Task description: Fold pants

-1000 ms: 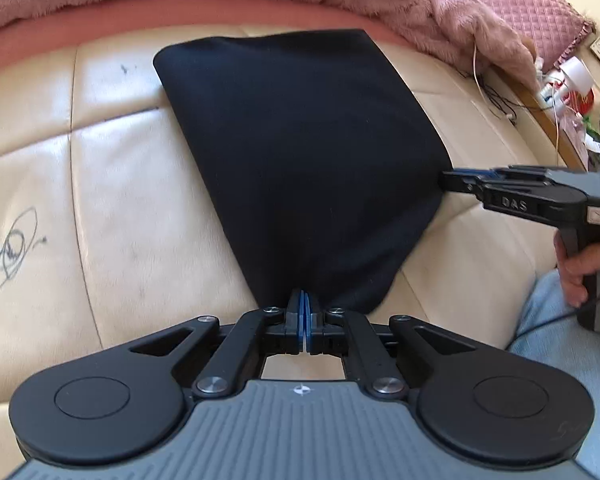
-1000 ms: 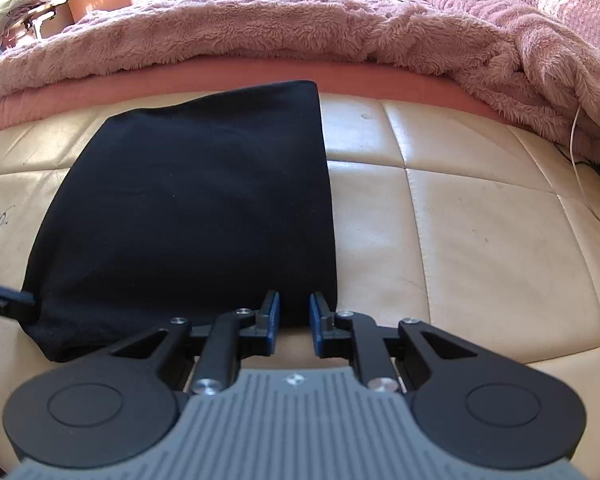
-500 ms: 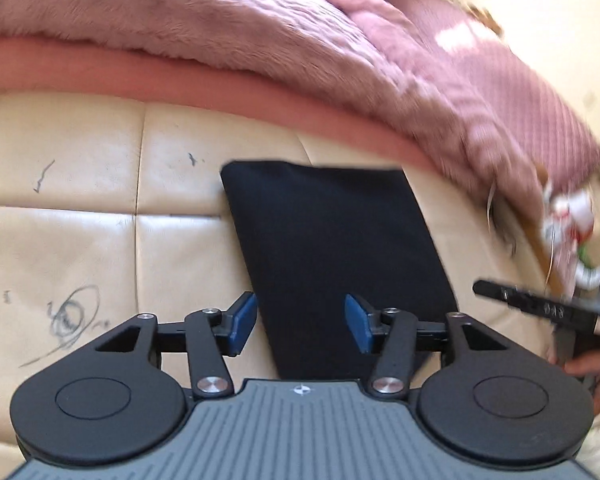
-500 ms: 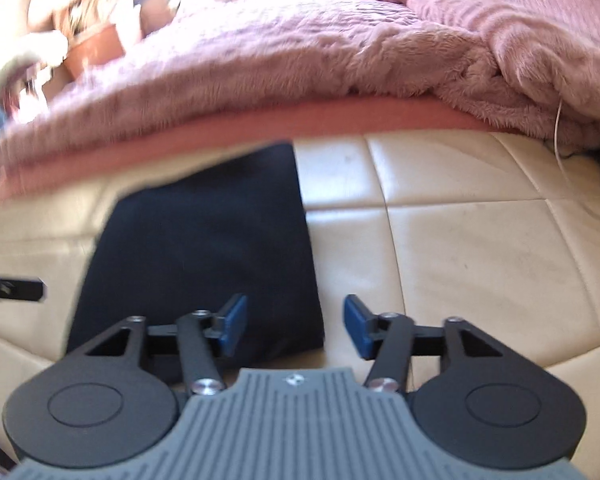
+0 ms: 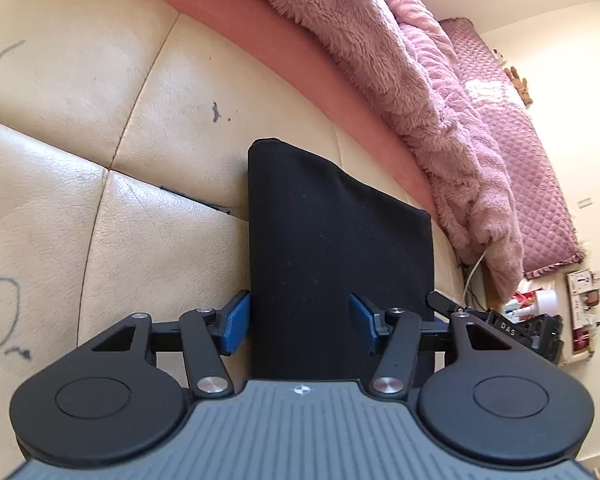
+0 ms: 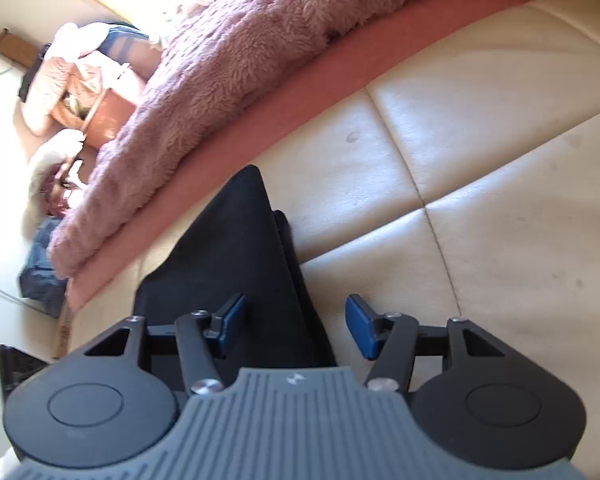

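1. Both grippers have let go: a second ago the left gripper (image 5: 298, 322) was pinched shut on the near hem of the pants (image 5: 331, 240), and now its blue pads (image 5: 236, 326) stand well apart with nothing gripped.
2. Since then both hands have also rolled and swung in over the cloth, so each view now sits tilted, where before they looked at it level from the near edge.
3. On the right gripper (image 6: 296, 326) the fingers are apart too, easing a little narrower at this moment; the right-hand edge of the pants (image 6: 236, 256) lies under the gap, but neither pad presses on it.
4. Pants now: a narrow black packet lying flat on the cream leather cushion (image 5: 100, 232), its far end just short of the pink blanket (image 5: 399, 60). Layered edges show along one side in the right wrist view.
5. My reading: one fold has just been laid down and released. With both grippers now over the near end, another fold or a smoothing pass looks likely, though I can't tell which.
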